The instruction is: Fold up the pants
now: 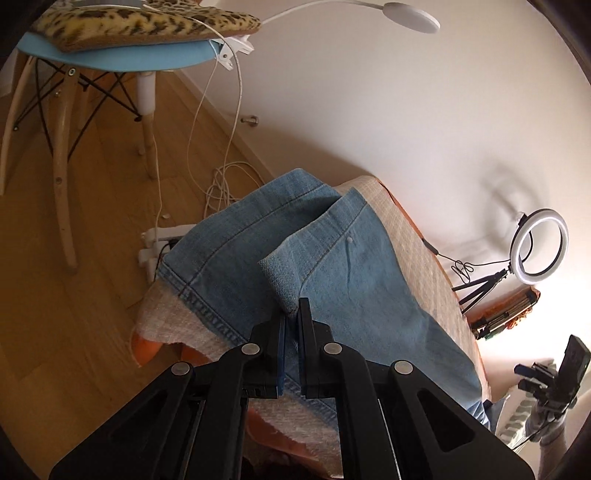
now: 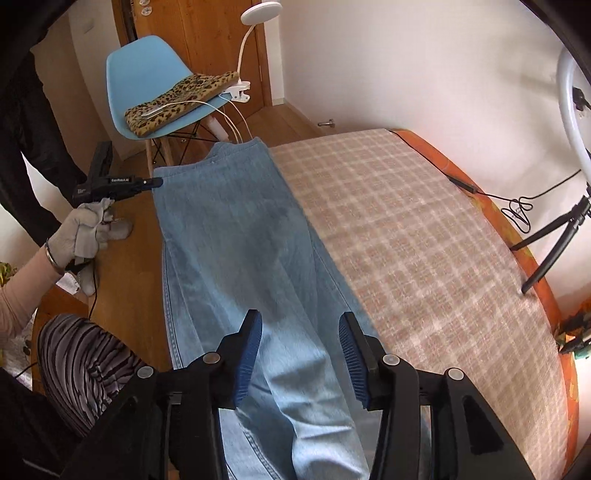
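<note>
Light blue jeans (image 2: 236, 236) lie lengthwise along the near side of a table under a plaid cloth (image 2: 424, 240). My left gripper (image 1: 293, 314) is shut on a turned-up fold of denim (image 1: 280, 280) at the far end of the jeans (image 1: 351, 266). The right wrist view shows that same left gripper (image 2: 157, 181) at the jeans' left edge, held by a gloved hand (image 2: 81, 229). My right gripper (image 2: 301, 332) hangs open over a pant leg. Its blue pads stand apart and press on nothing.
A blue chair (image 2: 140, 74) with a leopard cushion (image 2: 181, 99) and a clip lamp (image 2: 258, 7) stands beyond the table's far end. White cables (image 1: 221, 184) trail on the wooden floor. A ring light on a tripod (image 1: 539, 247) stands at the table's orange right edge (image 2: 532, 266).
</note>
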Available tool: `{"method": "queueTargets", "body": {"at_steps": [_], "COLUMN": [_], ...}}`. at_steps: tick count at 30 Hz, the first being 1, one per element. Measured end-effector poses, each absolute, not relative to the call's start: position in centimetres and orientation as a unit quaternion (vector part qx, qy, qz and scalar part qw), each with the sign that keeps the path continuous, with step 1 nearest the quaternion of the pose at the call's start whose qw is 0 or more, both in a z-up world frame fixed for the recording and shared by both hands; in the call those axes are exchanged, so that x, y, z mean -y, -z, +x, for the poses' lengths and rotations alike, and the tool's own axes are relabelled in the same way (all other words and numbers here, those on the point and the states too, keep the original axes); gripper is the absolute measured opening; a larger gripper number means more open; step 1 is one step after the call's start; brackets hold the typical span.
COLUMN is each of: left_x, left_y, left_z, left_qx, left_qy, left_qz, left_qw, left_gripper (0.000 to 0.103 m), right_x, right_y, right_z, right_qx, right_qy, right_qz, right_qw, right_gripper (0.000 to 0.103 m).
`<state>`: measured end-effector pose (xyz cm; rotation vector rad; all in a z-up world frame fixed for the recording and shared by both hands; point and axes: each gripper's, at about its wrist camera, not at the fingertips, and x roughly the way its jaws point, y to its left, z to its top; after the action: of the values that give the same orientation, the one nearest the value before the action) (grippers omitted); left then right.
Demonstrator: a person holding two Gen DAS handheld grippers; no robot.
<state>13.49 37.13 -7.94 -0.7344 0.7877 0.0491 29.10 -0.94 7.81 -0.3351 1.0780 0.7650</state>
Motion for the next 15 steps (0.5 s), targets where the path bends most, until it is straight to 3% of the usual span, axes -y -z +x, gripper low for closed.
{"method": "queueTargets", "body": {"at_steps": [3,15], "left_x": [-36.6,-36.6], "left_y": [7.4,8.1], "left_z": [13.6,11.9], "left_qx": [-0.374,-0.384], "left_qy": [-0.019,-0.017], "left_qz": [-0.332,-0.294], "left_qw": [0.866,0.875], "left_gripper": [0.004,0.004], "right_x": [-4.3,-23.0], "right_y": [-7.2,1.1], "right_z": [32.7,42.7], "right_qx": [-0.496,-0.521], "right_qy": [-0.379,-0.410], "right_qz": [-0.144,-0.131], "right_qw": [0.768,0.737], "right_gripper": [0.051,0.055]}}
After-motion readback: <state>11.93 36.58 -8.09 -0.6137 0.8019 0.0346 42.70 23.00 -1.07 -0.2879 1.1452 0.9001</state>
